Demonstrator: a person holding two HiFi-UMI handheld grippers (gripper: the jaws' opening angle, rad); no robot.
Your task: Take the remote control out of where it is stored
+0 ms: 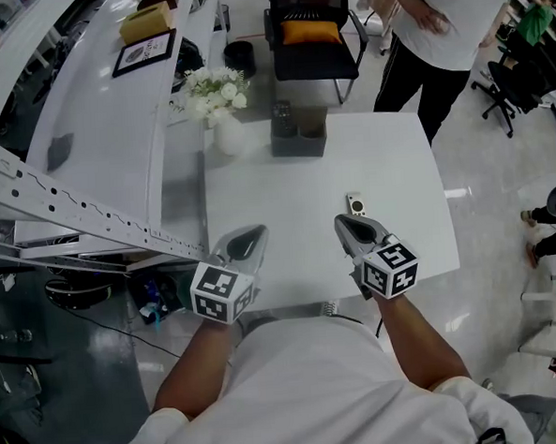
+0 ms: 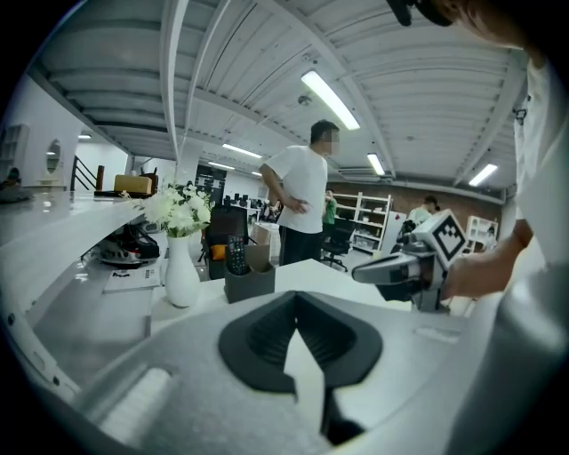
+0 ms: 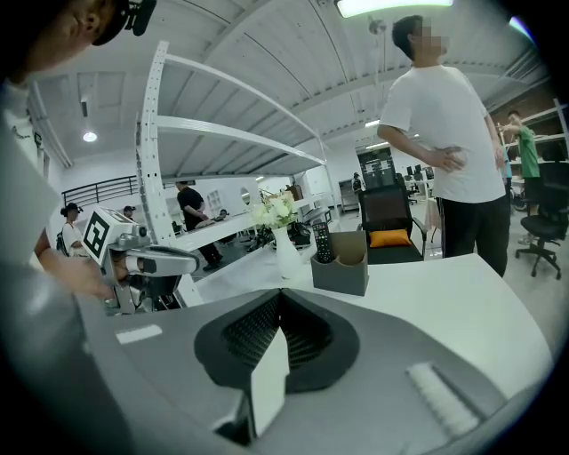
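The left claw (image 1: 246, 237) and right claw (image 1: 346, 223), both closed and empty, hovered over the desk (image 1: 396, 162), well apart from the remote control (image 3: 322, 242) upright in its grey holder (image 1: 299, 142).

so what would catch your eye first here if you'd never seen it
Two handheld grippers with marker cubes, the left gripper and right gripper, hover shut and empty over the white table's near edge. At the far edge a grey holder holds the remote control upright, beside a white vase of flowers.
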